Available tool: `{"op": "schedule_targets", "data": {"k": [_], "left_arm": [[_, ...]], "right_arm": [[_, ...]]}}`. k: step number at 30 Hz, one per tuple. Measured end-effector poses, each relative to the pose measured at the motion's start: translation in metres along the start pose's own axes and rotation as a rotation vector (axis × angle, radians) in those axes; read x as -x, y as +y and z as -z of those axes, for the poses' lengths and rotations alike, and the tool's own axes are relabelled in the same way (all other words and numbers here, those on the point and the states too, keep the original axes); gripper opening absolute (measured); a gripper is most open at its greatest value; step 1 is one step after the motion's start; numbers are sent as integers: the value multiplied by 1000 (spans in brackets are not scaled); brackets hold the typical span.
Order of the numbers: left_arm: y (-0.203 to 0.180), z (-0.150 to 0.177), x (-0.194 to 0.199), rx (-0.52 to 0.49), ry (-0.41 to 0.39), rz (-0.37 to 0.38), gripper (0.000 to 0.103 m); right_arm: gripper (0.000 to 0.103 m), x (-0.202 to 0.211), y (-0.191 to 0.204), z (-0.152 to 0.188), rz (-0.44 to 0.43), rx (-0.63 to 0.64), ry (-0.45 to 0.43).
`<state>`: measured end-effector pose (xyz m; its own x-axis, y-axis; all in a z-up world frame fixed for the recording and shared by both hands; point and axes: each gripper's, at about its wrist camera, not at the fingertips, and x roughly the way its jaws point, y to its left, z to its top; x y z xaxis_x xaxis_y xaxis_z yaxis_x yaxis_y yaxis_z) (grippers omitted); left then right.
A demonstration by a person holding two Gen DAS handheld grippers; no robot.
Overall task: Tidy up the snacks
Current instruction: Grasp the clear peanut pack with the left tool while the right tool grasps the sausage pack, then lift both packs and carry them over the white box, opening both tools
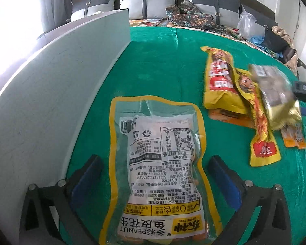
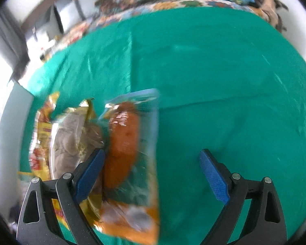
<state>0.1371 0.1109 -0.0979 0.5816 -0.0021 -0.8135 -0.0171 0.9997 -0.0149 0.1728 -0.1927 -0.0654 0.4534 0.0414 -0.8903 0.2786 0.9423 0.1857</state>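
Note:
A clear yellow-edged peanut bag [image 1: 157, 163] lies back-side up on the green cloth [image 1: 163, 65], between the fingers of my open left gripper [image 1: 155, 169]. To its right lies a pile of yellow and red snack packs [image 1: 224, 83] with a gold-edged pack [image 1: 275, 98] on top. In the right wrist view my right gripper [image 2: 153, 173] is open. A clear pack with an orange sausage [image 2: 124, 143] lies between its fingers, close to the left one. The gold-edged pack [image 2: 71, 134] and yellow packs [image 2: 42, 126] lie left of it. The view is blurred.
A pale grey panel [image 1: 51, 102] stands upright along the left side of the cloth. Behind the cloth is a bed with patterned bedding [image 1: 185, 16], pillows and a plastic bag [image 1: 248, 24]. The cloth [image 2: 234, 81] right of the sausage pack is bare.

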Motion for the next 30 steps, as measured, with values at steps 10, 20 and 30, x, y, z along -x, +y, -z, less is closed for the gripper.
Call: {"op": "schedule_targets", "data": {"k": [10, 20, 30], "left_arm": [[1, 1, 1, 0, 0, 0, 103], [0, 3, 1, 1, -1, 0, 103], [-4, -1, 0, -29, 26, 15, 103]], "right_arm": [[95, -19, 48, 0, 80, 217, 50], [82, 11, 8, 38, 42, 367, 149], [84, 60, -68, 9, -93, 44, 91]]}}
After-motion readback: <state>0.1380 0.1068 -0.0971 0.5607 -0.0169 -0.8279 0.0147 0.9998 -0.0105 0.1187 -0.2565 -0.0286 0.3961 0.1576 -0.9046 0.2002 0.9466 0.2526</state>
